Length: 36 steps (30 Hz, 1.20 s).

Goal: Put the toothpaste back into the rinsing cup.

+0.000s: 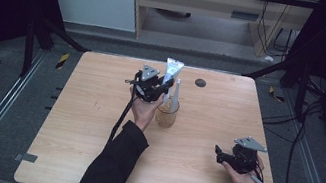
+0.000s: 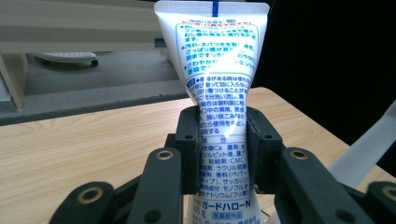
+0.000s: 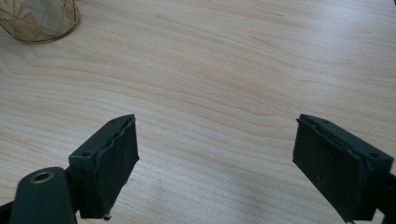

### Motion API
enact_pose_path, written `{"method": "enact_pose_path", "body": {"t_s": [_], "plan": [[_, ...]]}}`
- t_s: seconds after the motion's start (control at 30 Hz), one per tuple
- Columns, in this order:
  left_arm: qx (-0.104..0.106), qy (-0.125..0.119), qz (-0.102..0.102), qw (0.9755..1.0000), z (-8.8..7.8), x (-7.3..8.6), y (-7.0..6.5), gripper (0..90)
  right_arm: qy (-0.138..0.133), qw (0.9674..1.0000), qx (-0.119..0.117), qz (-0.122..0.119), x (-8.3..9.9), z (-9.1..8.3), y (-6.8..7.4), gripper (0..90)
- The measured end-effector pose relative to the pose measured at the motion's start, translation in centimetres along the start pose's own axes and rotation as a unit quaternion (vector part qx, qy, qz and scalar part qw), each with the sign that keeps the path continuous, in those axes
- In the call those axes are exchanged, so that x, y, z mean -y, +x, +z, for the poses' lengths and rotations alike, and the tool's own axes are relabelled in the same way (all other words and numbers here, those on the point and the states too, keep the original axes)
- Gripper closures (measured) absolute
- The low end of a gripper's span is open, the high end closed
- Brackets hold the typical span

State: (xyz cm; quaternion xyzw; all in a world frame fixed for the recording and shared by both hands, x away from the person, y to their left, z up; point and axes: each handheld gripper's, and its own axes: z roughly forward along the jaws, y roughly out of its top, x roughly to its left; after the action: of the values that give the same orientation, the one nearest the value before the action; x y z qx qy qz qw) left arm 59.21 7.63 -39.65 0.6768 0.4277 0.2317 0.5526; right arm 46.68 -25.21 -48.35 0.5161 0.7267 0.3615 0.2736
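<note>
A white toothpaste tube [image 2: 219,88] with blue print stands upright, crimped end up, and my left gripper [image 2: 223,140] is shut on its middle. From above, that tube [image 1: 173,69] rises over an amber glass cup [image 1: 166,115] at the table's centre, with my left gripper [image 1: 160,90] just left of the cup. A second white tube [image 1: 175,96] stands in the cup. My right gripper [image 1: 217,152] rests low at the front right, open, with bare wood between its jaws [image 3: 217,158]. The cup's base [image 3: 39,21] shows at the top left of the right gripper view.
A light wooden table [image 1: 96,110] carries everything. A small dark round spot [image 1: 200,83] lies near the far edge. Metal rails and cables run along the floor on both sides. A pale cabinet stands beyond the table.
</note>
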Motion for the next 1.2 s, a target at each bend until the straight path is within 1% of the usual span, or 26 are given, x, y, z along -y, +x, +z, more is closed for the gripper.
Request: {"method": "enact_pose_path", "body": {"t_s": [0.1, 0.17, 0.33, 0.43, 0.57, 0.7, 0.73, 0.83, 0.9, 1.2], "plan": [[0.006, 0.001, -0.004, 1.0, 0.3, 0.4, 0.1, 69.2, 0.0, 1.0, 0.001, -0.002, 0.0, 0.0, 0.0, 14.3], [0.004, 0.005, 0.001, 1.0, 0.5, 0.6, 0.0, 69.1, 0.0, 1.0, 0.0, 0.0, 0.0, 0.0, 0.0, 14.2], [0.009, 0.01, 0.003, 0.9999, 0.9, 1.0, -0.2, 69.1, 0.001, 1.0, 0.0, -0.002, 0.0, 0.0, 0.0, 14.3], [0.008, 0.015, 0.009, 0.9998, 1.1, 1.1, -0.3, 69.0, 0.001, 1.0, 0.001, -0.002, 0.0, 0.0, 0.0, 14.3], [0.008, 0.021, 0.006, 0.9997, 1.3, 1.4, -0.2, 68.7, 0.002, 1.0, 0.0, -0.002, 0.1, 0.0, 0.0, 14.3], [0.01, 0.031, 0.012, 0.9994, 1.4, 1.6, -0.3, 68.4, 0.002, 1.0, 0.001, -0.007, 0.1, 0.1, 0.0, 14.3], [0.011, 0.034, 0.014, 0.9993, 1.4, 1.7, -0.3, 68.3, 0.002, 1.0, -0.001, -0.003, 0.1, 0.0, 0.0, 14.3], [0.012, 0.042, 0.013, 0.9989, 1.6, 1.9, -0.2, 67.9, 0.002, 1.0, 0.001, -0.004, 0.1, 0.1, 0.0, 14.3], [0.012, 0.047, 0.017, 0.9987, 1.6, 2.0, -0.2, 67.6, 0.002, 1.0, 0.001, -0.005, 0.1, 0.1, 0.0, 14.3], [0.012, 0.059, 0.032, 0.9977, 1.3, 2.0, -0.4, 65.9, 0.004, 1.0, 0.001, -0.004, 0.1, 0.1, -0.1, 14.2]]}}
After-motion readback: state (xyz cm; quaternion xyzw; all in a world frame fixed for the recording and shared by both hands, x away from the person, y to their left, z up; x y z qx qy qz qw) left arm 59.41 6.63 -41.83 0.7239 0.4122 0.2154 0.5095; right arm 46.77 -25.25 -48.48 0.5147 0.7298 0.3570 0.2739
